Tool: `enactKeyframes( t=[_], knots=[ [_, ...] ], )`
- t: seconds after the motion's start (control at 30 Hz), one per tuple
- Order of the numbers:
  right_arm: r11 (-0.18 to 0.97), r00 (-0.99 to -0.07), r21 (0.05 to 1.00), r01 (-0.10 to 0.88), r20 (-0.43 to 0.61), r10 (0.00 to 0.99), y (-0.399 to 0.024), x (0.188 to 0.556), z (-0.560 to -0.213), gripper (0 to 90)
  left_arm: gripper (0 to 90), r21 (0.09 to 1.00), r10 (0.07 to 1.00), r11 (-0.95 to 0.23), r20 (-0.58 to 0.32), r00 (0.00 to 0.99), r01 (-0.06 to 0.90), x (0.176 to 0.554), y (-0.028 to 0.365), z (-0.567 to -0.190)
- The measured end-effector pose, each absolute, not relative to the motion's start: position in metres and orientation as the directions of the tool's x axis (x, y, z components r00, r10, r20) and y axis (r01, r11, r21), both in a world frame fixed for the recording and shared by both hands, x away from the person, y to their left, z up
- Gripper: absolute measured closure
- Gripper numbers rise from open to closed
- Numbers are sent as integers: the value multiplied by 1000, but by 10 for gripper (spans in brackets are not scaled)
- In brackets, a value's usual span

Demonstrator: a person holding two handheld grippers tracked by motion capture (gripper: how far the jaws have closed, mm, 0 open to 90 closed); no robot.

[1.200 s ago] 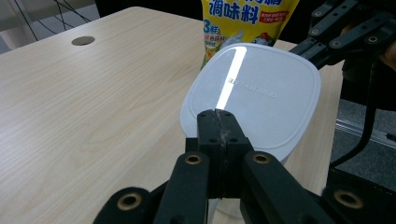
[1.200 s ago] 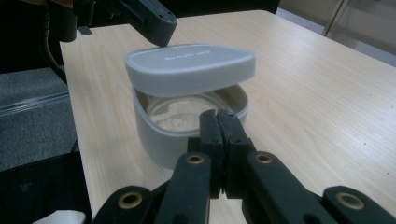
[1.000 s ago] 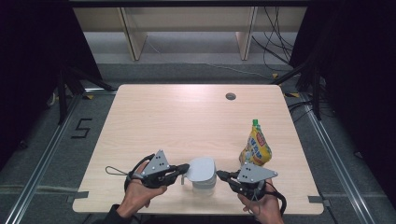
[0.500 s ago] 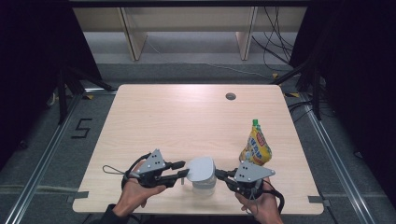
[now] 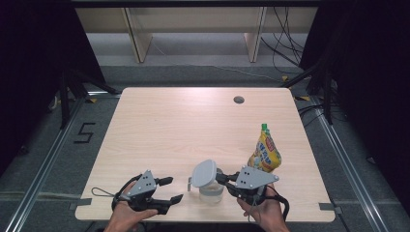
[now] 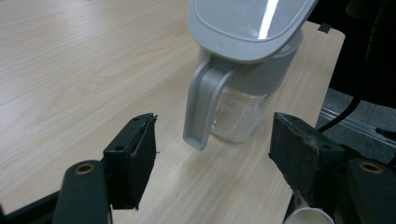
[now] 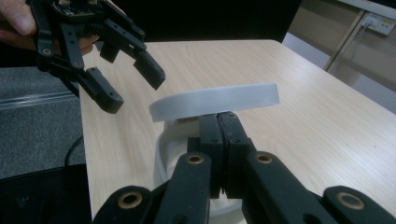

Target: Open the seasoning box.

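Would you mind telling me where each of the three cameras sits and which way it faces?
High view: fixed above the person's side, looking forward and down on the table; both hands and grippers enter at the bottom.
Left gripper view: rides the left gripper, looking between its open jaws at the jug and its handle.
Right gripper view: rides the right gripper, looking along its closed jaws at the lid; the left gripper shows beyond.
Shared: all three show the jug's grey lid.
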State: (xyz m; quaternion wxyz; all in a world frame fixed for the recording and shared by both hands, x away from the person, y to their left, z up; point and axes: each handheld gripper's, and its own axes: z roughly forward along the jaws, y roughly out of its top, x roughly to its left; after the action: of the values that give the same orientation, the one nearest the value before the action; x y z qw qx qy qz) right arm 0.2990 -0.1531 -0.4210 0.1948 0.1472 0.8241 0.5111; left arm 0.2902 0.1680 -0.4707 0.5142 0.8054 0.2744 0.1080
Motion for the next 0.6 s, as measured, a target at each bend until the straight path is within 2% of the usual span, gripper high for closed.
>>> enactKeyframes(
  t=[0.07,0.1,0.2,0.23,0.3,0.4,0.43,0.47,0.6],
  knots=[
    [436,-880,899,30,-183,438,-149,299,-418,900,286,887,559,-338,-80,825,315,289,172,-472],
    [440,-883,897,25,-186,431,-147,299,-417,900,280,882,574,-326,-103,813,341,287,172,-475],
    [435,-884,900,17,-189,426,-140,300,-415,900,265,877,569,-344,-90,817,336,287,174,-478],
    [441,-888,898,7,-196,415,-134,300,-414,900,265,869,592,-330,-112,798,368,285,173,-482],
    [449,-891,894,3,-201,407,-130,299,-413,900,262,870,579,-350,-90,810,347,287,172,-483],
    [450,-895,893,0,-201,398,-125,300,-413,900,262,865,585,-345,-104,804,363,288,171,-484],
    [447,-895,894,-2,-201,398,-122,300,-414,900,262,869,581,-358,-80,810,343,289,171,-484],
    [456,-897,890,-12,-211,388,-117,300,-414,900,262,871,586,-336,-105,803,359,289,171,-485],
    [457,-902,889,-20,-213,375,-110,299,-415,899,262,867,602,-333,-106,791,370,290,173,-486]
  ],
)
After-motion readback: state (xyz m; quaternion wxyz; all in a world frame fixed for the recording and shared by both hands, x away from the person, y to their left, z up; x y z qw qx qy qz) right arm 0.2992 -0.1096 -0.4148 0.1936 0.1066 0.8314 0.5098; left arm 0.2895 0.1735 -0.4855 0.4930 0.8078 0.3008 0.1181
